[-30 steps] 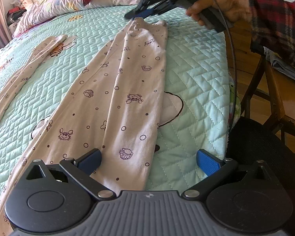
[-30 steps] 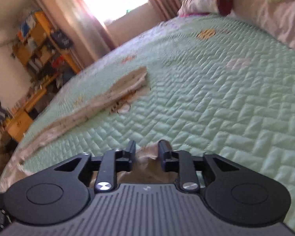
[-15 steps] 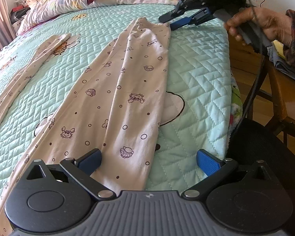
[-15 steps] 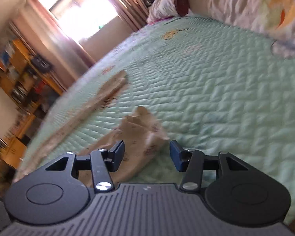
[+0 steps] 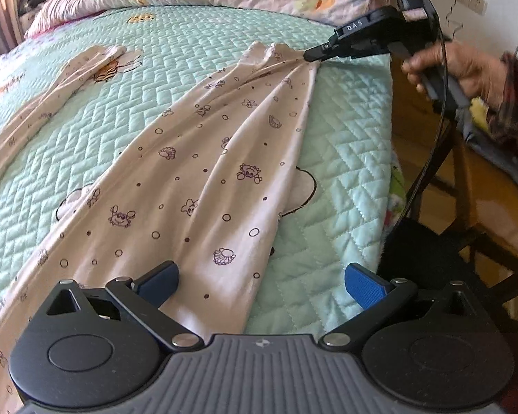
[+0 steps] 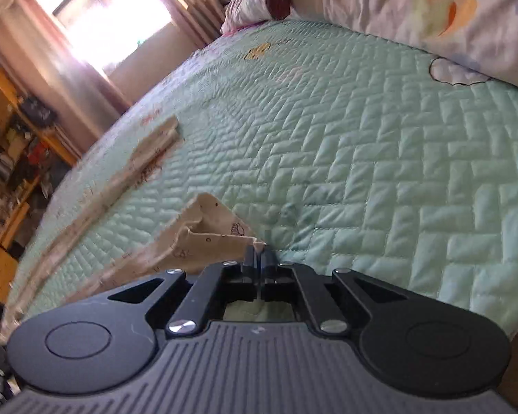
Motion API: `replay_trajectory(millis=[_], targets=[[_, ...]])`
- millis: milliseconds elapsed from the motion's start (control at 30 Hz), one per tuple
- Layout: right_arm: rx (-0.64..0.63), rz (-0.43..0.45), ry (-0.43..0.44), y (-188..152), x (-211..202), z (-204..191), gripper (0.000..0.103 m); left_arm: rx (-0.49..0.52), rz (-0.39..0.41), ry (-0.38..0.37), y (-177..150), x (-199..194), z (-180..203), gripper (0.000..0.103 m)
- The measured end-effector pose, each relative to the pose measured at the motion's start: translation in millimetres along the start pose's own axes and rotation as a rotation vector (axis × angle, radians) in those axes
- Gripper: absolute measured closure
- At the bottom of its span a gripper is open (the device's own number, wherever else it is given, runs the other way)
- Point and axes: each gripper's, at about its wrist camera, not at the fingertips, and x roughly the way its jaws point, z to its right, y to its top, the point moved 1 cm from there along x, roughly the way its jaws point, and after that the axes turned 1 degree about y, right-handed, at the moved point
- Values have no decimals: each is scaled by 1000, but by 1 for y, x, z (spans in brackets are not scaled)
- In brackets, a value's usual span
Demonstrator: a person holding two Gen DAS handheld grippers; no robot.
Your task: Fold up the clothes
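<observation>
Soft printed trousers (image 5: 203, 186) pucker where right tongs (image 5: 310, 56) pinch them.

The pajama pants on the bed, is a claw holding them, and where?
Yes. The right claw is shut on the pajama pants at the corner of the far cuff. The left claw is open, holding nothing.

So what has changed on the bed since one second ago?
The right gripper pulled off the pant leg, came back to its cuff corner, and its fingers have just closed on it, bunching the cloth. The left gripper stays open over the near end.
</observation>
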Motion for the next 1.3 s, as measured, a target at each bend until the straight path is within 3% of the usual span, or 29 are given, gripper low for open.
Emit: replay_trajectory(millis=[200, 300, 567, 633, 667, 700, 767, 867, 1000, 1067, 1133, 1300], targets=[[52, 131, -53, -5, -20, 4, 86, -129, 72, -74, -6, -22, -18, 1], [-7, 171, 28, -3, -32, -14, 85, -193, 104, -77, -10, -29, -30, 1], [-199, -115, 374, 15, 27, -94, 85, -245, 99, -56, -14, -28, -40, 1], [-253, -202, 328, 9, 51, -101, 89, -245, 92, -53, -13, -25, -41, 1], [-309, -232, 233, 5, 64, -100, 89, -244, 84, -48, -14, -22, -42, 1], [-370, -224, 126, 4, 73, -94, 103, -242, 75, -44, -15, -20, -42, 1], [-374, -142, 105, 7, 71, -83, 103, -232, 74, -41, -15, -18, -40, 1], [-344, -61, 85, 10, 54, -84, 92, -240, 77, -50, -17, -19, -43, 1], [-321, 31, 69, 20, 33, -84, 68, -264, 87, -58, -18, -22, -46, 1], [-282, 35, 49, 30, 37, -80, 56, -269, 90, -54, -18, -25, -47, 1], [-276, -2, 15, 37, 43, -75, 53, -271, 94, -48, -18, -28, -47, 1], [-327, -63, 43, 29, 51, -77, 53, -290, 93, -44, -22, -33, -53, 1]])
